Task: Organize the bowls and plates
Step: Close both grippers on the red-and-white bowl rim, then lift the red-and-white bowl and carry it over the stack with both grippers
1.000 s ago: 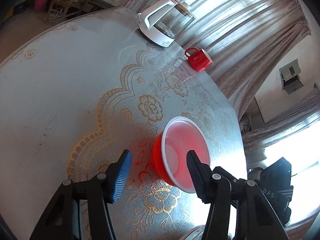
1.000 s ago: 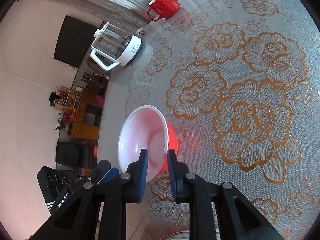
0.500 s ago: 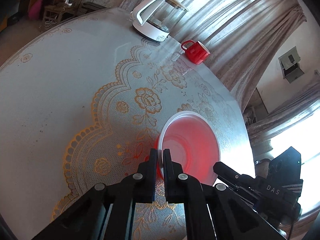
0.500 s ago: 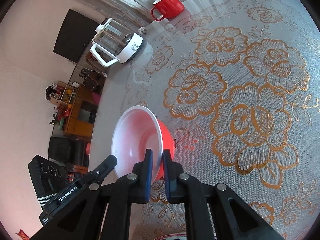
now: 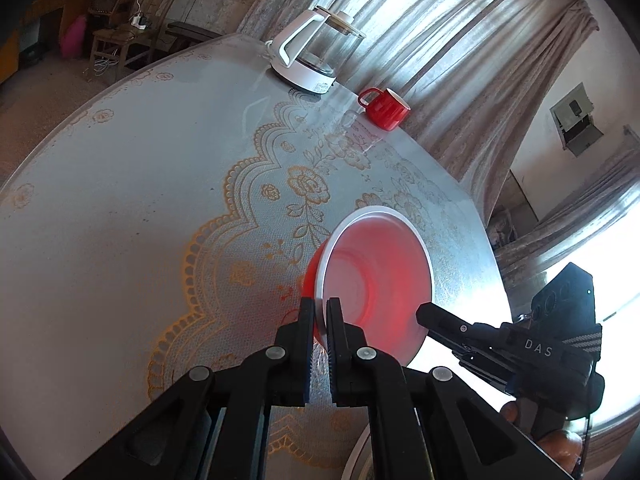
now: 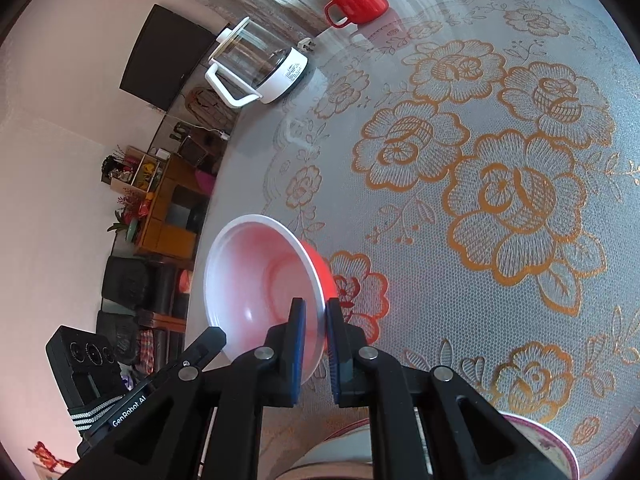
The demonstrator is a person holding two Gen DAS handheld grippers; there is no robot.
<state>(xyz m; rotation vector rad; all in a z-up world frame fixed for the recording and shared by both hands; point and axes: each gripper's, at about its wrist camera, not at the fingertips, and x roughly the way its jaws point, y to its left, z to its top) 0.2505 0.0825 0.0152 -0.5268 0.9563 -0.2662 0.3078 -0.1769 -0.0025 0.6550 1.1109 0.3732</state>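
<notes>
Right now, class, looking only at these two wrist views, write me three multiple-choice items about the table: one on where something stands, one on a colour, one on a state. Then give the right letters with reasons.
1. Where does the mug stand?
A. beside the kettle, near the curtain
B. inside the bowl
C. on the floor

2. What colour is the outside of the bowl?
A. blue
B. red
C. green

3. How is the bowl held?
A. lying flat, untouched
B. by one gripper only
C. tilted, its rim pinched by both grippers

Answers:
1 A, the mug sits right of the kettle at the table's far edge.
2 B, a red wall shows behind the white rim.
3 C, the left gripper and right gripper each clamp the rim.
</notes>
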